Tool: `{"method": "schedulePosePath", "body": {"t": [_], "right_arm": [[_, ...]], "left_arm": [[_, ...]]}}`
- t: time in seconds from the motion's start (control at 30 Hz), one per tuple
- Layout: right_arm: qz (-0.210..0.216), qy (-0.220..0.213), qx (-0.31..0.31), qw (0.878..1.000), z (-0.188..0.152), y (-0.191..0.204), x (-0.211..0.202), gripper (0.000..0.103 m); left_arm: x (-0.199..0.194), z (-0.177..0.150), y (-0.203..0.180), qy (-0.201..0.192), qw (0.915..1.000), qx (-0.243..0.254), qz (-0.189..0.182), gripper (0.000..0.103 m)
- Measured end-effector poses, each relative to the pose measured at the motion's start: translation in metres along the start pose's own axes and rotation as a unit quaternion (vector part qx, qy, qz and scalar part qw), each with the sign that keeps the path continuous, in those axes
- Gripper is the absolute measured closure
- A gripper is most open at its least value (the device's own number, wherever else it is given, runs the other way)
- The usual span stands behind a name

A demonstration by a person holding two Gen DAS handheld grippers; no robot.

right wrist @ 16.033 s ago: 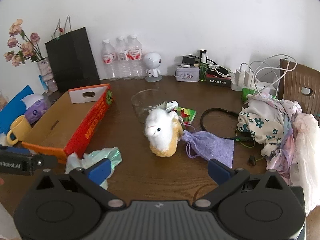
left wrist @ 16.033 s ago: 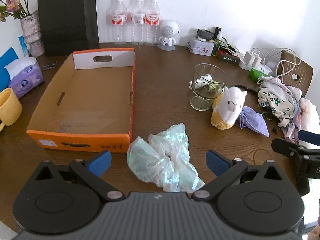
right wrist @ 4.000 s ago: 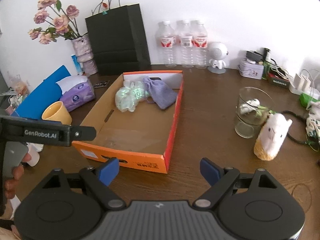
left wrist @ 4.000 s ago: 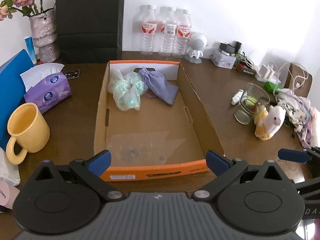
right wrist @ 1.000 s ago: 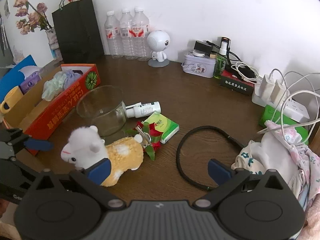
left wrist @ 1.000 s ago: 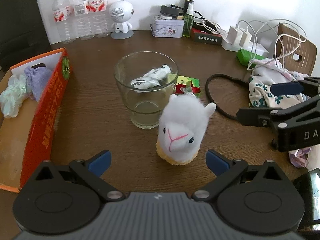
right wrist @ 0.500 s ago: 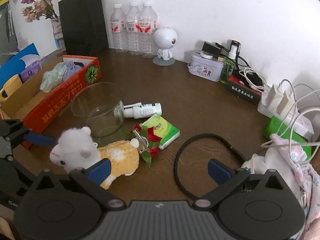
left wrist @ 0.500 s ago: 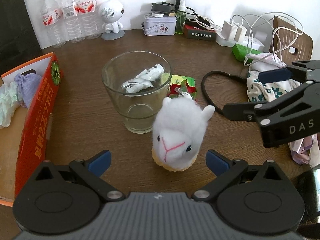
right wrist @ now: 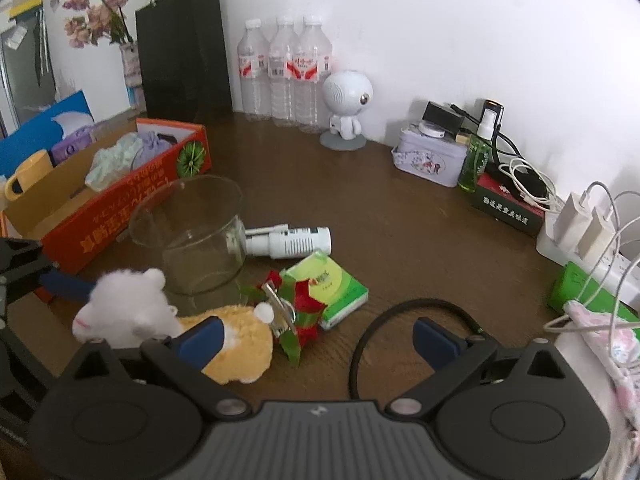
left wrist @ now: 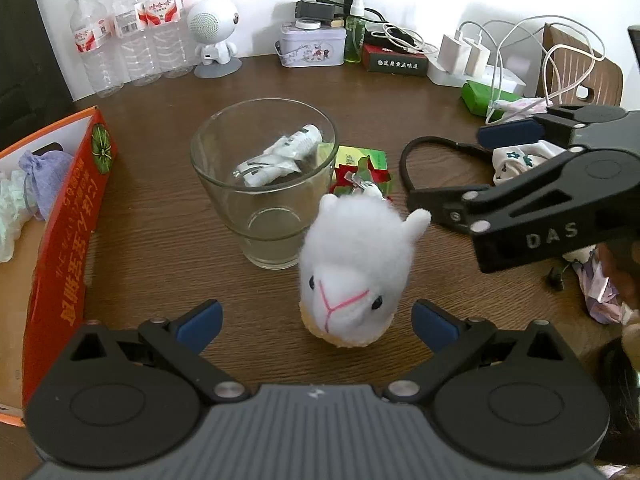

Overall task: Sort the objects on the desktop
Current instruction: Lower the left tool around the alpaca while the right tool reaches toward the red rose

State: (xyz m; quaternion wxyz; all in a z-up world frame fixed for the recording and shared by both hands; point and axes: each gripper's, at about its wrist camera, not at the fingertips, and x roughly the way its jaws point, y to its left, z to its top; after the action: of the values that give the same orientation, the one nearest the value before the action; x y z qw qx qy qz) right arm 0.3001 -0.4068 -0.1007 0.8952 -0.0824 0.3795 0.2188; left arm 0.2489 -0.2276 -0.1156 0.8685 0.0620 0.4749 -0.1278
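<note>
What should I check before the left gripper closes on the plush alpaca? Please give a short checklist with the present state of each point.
1. Left gripper open: ok, both fingers spread wide.
2. Plush alpaca between the fingers: not ok, it sits just ahead of the fingertips.
3. Glass cup clear of the grasp: cannot tell, it stands directly behind the alpaca.
4. Right gripper out of the way: ok, open and off to the alpaca's right.
5. Space in the orange box: ok, only the purple pouch and a plastic bag show at its far end.
</note>
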Motion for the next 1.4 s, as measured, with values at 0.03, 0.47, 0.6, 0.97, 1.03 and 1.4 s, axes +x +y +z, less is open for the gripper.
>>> {"method": "schedulePosePath", "body": {"t": [0.03,0.47,0.6,0.97,1.03,1.4], "right_arm": [[0.001,-0.005,0.001,1.000,-0.001,-0.001,0.002,0.003],[0.020,-0.035,0.010,0.999,-0.006,-0.011,0.030,0.005],[0.022,-0.034,0.011,0.999,-0.008,-0.012,0.037,0.007],[0.023,-0.034,0.005,0.999,-0.009,-0.012,0.040,0.007],[0.020,-0.036,0.000,0.999,-0.009,-0.011,0.039,0.007],[0.017,-0.048,-0.014,0.999,-0.008,-0.010,0.040,0.007]], "left_arm": [[0.001,0.000,0.000,0.001,1.0000,0.001,0.000,0.000],[0.007,0.001,-0.001,0.005,1.0000,0.002,0.000,0.000],[0.008,0.002,0.000,0.006,1.0000,0.001,-0.001,0.000],[0.014,0.008,0.012,0.020,0.9989,-0.027,-0.032,0.000],[0.016,0.010,0.014,0.024,0.9984,-0.035,-0.037,0.000],[0.022,0.020,0.027,0.041,0.9948,-0.068,-0.063,0.000]]}}
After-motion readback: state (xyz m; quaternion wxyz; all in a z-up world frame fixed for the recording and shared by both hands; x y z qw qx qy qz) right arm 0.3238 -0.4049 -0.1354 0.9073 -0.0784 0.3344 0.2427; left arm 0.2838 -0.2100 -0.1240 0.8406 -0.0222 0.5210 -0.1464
